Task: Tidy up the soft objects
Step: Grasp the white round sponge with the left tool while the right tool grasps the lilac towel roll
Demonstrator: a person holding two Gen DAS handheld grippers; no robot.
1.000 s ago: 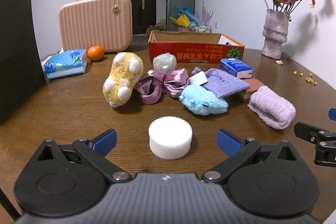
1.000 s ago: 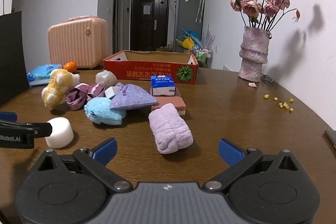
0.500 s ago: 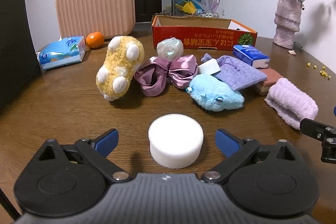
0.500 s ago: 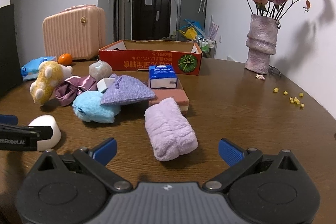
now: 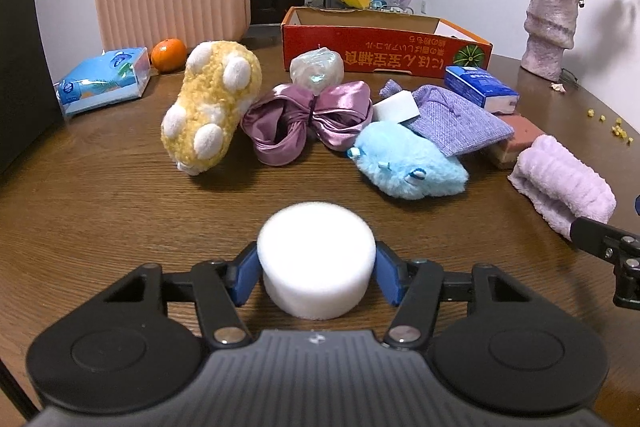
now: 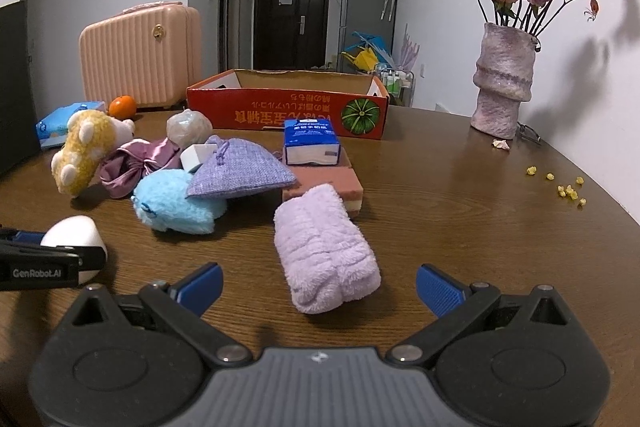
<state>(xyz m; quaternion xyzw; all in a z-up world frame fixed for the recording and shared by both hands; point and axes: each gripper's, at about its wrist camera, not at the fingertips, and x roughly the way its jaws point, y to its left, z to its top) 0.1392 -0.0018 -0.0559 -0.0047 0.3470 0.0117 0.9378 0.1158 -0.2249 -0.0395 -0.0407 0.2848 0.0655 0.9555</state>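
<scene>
Plush toys number two on the brown wooden table: yellow spotted plush toy, fluffy blue plush toy. One rolled lilac towel lies before the spread right claw, its near end cut off in the left view. Left claw is closing on one white foam cylinder, pads touching.

White foam puck, yellow plush with white spots, sky-blue plush, lilac towel, red box.

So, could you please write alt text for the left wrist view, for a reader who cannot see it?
The left gripper is closing its blue pads on a white foam cylinder standing on a brown wooden table. Behind it lie a yellow plush, a purple satin bow and a blue plush.
</scene>
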